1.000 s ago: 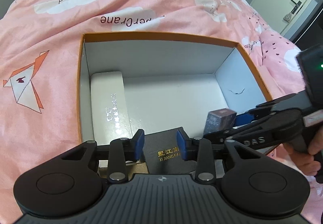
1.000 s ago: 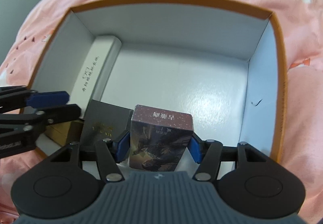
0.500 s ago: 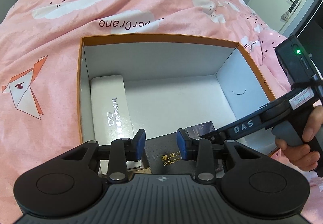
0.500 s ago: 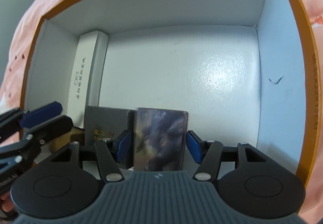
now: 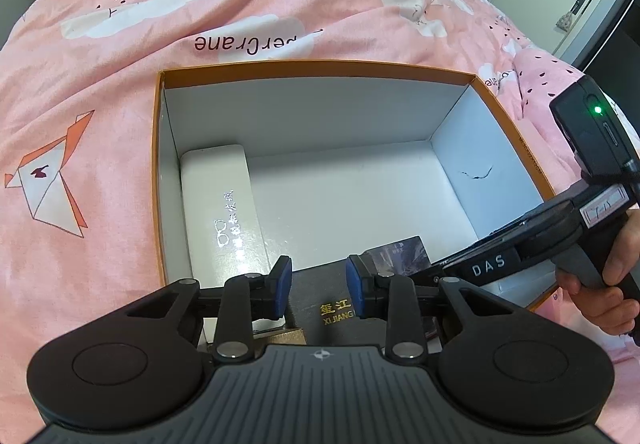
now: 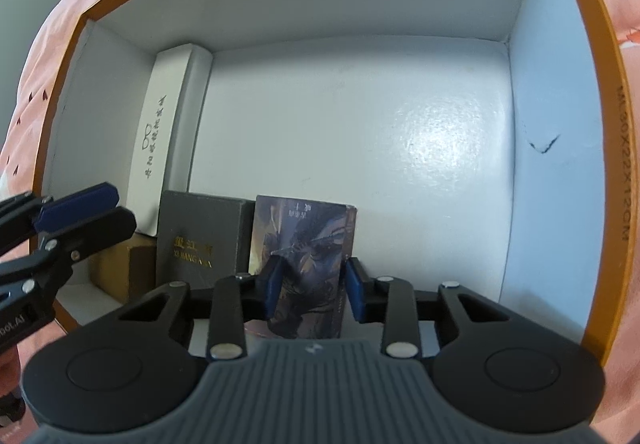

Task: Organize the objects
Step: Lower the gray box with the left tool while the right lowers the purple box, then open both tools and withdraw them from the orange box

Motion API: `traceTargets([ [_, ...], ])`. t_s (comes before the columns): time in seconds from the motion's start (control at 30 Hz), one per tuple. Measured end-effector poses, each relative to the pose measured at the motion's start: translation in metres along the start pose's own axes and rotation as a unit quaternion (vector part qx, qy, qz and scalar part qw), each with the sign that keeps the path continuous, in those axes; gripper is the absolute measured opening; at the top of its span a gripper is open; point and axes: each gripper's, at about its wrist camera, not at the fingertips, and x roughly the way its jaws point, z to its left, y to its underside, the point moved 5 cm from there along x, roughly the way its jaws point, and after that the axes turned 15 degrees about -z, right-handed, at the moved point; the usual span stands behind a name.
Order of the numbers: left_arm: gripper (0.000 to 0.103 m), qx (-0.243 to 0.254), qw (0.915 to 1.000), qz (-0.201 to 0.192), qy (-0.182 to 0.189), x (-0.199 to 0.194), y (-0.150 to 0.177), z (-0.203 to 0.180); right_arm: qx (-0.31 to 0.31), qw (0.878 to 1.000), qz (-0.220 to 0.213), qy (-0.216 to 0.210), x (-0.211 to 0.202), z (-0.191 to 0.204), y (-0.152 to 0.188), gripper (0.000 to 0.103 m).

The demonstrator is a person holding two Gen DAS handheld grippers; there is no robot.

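A card box with dark artwork [image 6: 308,232] lies flat on the white floor of the orange-rimmed carton [image 6: 576,44], right beside a dark grey box with gold lettering [image 6: 200,236]. My right gripper [image 6: 312,286] hovers just over the card box. Its jaws are closing, narrower than the box, and the pads press on nothing. My left gripper [image 5: 318,286] hangs over the near end of the dark grey box [image 5: 320,284]. Its jaws are also closing, with a gap left and nothing gripped. In the right wrist view the left gripper [image 6: 80,212] sits left of the grey box.
A long white box [image 5: 224,204] lies along the carton's left wall, and a small brown box [image 6: 132,264] sits in the near left corner. The carton [image 5: 320,68] rests on a pink bedspread [image 5: 100,164]. A hand [image 5: 616,284] holds the right gripper's handle.
The right gripper sank into the carton with the card box, laid it flat beside the grey box, let go and narrowed its jaws. The left gripper's pads drew slightly closer.
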Motion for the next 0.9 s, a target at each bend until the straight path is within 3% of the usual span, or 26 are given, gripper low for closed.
traceTargets([
  [0.37, 0.035, 0.000, 0.9999, -0.013, 0.007, -0.005, 0.001, -0.003, -0.023, 1.000, -0.011, 0.005, -0.003, 0.011, 0.003, 0.035],
  [0.57, 0.035, 0.007, 0.9987, -0.048, 0.012, -0.031, -0.004, -0.015, -0.109, 0.989, -0.098, 0.032, -0.041, 0.039, 0.008, 0.036],
  [0.8, 0.035, 0.015, 0.9951, -0.092, 0.034, -0.080, 0.003, -0.040, -0.192, 0.958, -0.208, 0.033, -0.099, 0.066, 0.029, 0.040],
  [0.9, 0.035, 0.021, 0.9942, -0.098, 0.039, -0.095, 0.014, -0.051, -0.200, 0.949, -0.242, 0.027, -0.119, 0.067, 0.043, 0.042],
])
